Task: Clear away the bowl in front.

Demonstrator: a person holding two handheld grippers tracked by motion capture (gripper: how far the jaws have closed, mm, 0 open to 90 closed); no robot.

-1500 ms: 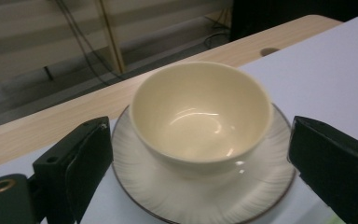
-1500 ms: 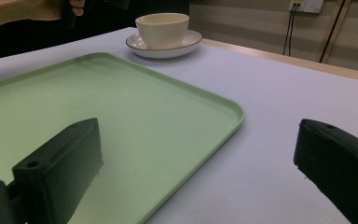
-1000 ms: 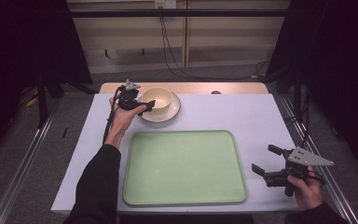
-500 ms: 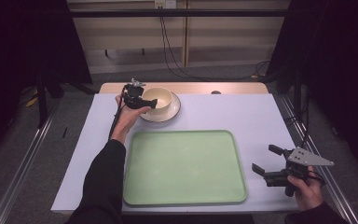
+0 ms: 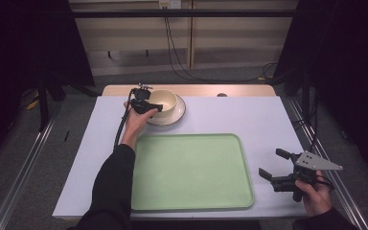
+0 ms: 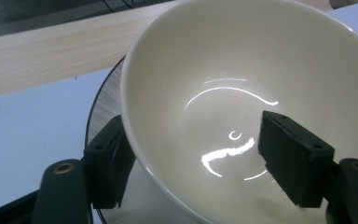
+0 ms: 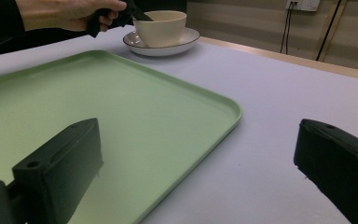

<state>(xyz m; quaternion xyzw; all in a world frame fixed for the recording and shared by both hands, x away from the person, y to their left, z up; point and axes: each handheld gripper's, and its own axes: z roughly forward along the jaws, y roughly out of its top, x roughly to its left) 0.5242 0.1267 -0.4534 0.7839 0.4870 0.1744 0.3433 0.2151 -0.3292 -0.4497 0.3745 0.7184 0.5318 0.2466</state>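
Observation:
A cream bowl (image 5: pixel 164 99) (image 6: pixel 223 70) (image 7: pixel 161 25) stands on a dark-rimmed saucer (image 5: pixel 176 116) (image 6: pixel 103 102) (image 7: pixel 189 38) at the back of the table. My left gripper (image 5: pixel 156 106) (image 6: pixel 193 135) (image 7: pixel 135 11) straddles the bowl's near-left rim, one jaw outside against the wall, the other inside and still apart from it. Its jaws have just been closing with the bowl's wall between them. My right gripper (image 5: pixel 270 162) (image 7: pixel 200 135) stands open over the table near the front right, with nothing between its jaws.
A light green tray (image 5: pixel 191 172) (image 7: pixel 74 93) lies in the middle of the white table (image 5: pixel 249 115), between the two hands. A strip of bare wood (image 5: pixel 230 90) runs along the table's far edge. Cables hang behind it.
My left hand has slid forward and down onto the bowl, so its jaws now sit over the rim. The right hand has not moved.

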